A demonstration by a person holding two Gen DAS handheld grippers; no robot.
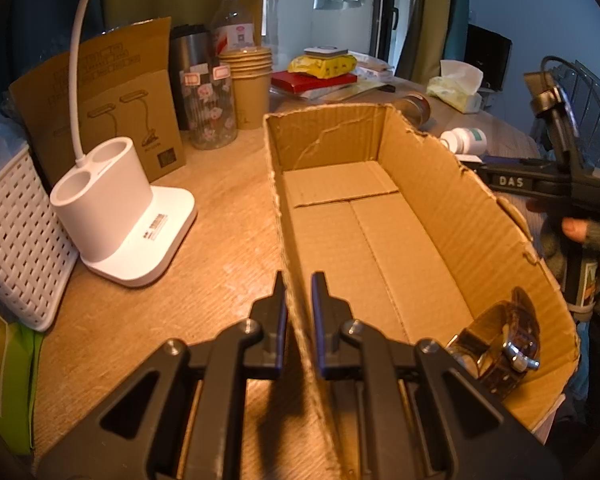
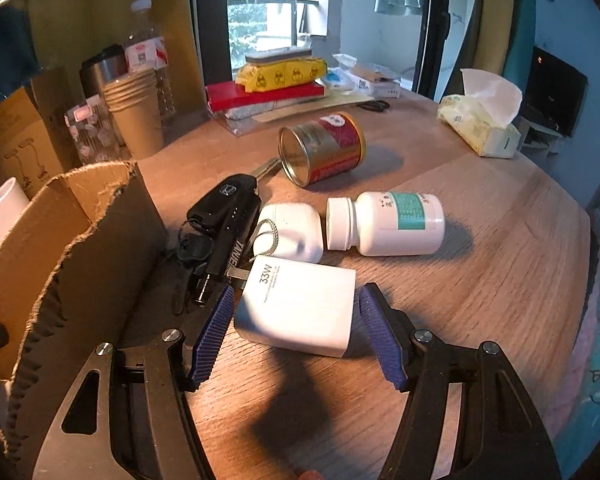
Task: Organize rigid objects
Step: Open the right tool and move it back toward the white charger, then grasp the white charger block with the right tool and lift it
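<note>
33W charger block: white, lies flat on the surface, lower centre of the right wrist view, directly between the two blue pads of the right tongs. Long axis runs roughly left-right in frame, i.e. across the gap, so the pads face its short ends. Right tongs wide open; left pad appears just at the block's left end, right pad a little apart; nothing gripped yet. Judgement: closing alone should seat the block, no re-aim needed.

Just above the block: a small white case with a cord loop, a white pill bottle on its side, a black car key and a dark stick-like item beside it. A red-gold tin lies further up.

Cardboard box stands at left of frame, near the block. In the left wrist view, the left tongs straddle the box's near wall, nearly closed; whether they actually pinch the card I cannot tell. A wristwatch lies in the box's lower-right corner.

Right hand is the nearer one.
</note>
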